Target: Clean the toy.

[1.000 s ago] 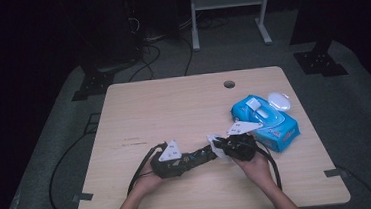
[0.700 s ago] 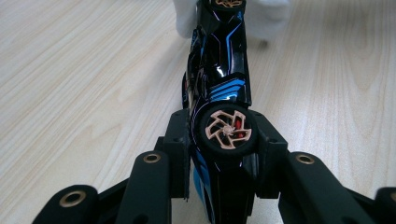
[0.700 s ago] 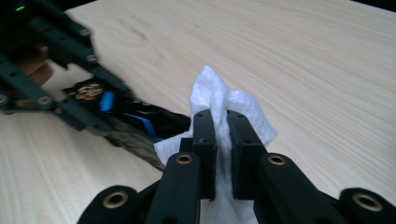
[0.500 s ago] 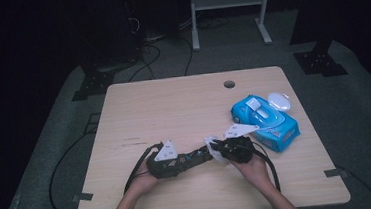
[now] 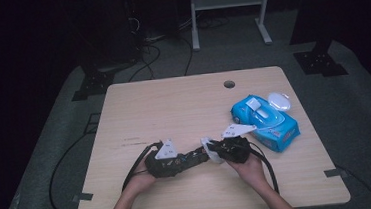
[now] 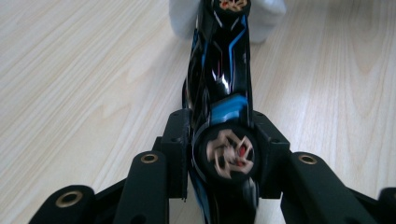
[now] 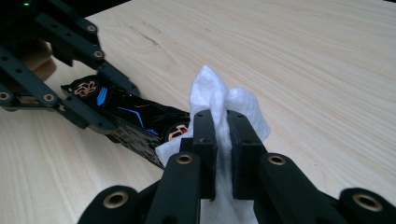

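Fingers [image 7: 205,135] pinch white wipe [image 7: 219,100] against clamped toy car [image 6: 219,93].

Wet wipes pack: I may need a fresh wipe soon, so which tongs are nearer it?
Right. The right tongs sit just beside the wet wipes pack; the left tongs lie farther away.

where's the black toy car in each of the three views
High view: the black toy car lies low and centre, between the two grippers.
Left gripper view: the car fills the centre, clamped between the left gripper fingers.
Right gripper view: the car sits at left-centre, behind the white wipe.
Shared landmark: the white wipe at the car's far end.
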{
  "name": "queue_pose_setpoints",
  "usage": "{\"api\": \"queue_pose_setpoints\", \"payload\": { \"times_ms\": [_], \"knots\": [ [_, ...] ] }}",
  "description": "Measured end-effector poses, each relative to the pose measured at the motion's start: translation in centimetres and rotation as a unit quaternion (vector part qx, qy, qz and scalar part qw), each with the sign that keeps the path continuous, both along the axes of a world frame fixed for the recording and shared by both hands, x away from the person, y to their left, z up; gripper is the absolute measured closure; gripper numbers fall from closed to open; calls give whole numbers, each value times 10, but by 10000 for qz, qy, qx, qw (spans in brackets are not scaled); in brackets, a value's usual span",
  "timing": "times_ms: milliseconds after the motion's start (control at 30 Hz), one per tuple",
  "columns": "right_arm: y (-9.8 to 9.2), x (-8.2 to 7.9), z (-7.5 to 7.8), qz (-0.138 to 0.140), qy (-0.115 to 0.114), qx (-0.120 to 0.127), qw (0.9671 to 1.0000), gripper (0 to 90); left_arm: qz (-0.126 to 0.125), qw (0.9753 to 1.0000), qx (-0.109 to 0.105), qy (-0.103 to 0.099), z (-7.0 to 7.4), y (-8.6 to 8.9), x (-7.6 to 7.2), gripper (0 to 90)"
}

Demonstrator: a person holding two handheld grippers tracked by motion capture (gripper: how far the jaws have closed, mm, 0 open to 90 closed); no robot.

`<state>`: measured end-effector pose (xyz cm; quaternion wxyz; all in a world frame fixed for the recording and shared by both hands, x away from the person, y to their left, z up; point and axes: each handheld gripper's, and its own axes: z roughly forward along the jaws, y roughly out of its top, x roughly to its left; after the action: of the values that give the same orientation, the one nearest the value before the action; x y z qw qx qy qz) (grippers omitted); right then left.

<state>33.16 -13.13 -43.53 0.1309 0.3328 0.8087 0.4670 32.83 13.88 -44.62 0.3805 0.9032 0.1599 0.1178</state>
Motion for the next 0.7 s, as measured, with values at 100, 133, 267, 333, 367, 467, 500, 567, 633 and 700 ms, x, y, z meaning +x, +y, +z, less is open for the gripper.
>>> {"api": "queue_pose_setpoints", "payload": {
  "times_ms": [100, 133, 267, 333, 367, 467, 500, 567, 633, 700],
  "knots": [
    [7, -5, 3, 71, -105, -44, 9999, 822, -9, 10000, 18, 10, 0, 0, 0, 638],
    [10, -7, 4, 121, -170, -73, 9998, 822, -13, 10000, 18, 10, 0, 0, 0, 638],
    [3, -5, 3, 12, -154, -152, 9998, 823, -3, 10000, 22, 40, 1, 2, 0, 642],
    [-2, -3, 2, -63, -37, -66, 10000, 823, 2, 10000, 34, 22, 1, 1, -1, 642],
    [1, -5, 4, -46, -72, -78, 9999, 823, 4, 10000, 37, 26, 1, 1, -1, 642],
    [19, -11, 9, 266, -197, -26, 9994, 823, 10, 10000, 24, 36, 1, 1, -1, 642],
    [27, -12, 9, 370, -193, 14, 9991, 823, 26, 10000, 18, 43, 1, 1, -1, 642],
    [45, -13, 7, 595, -101, 41, 9982, 823, 19, 10000, 9, 47, 1, 2, -1, 643],
    [58, -14, 2, 677, -180, -88, 9975, 822, 37, 10000, 12, 59, 1, 7, -2, 644],
    [56, -12, 3, 660, -108, -20, 9978, 822, 46, 9999, -37, 86, 1, 12, -2, 647]
  ]
}}
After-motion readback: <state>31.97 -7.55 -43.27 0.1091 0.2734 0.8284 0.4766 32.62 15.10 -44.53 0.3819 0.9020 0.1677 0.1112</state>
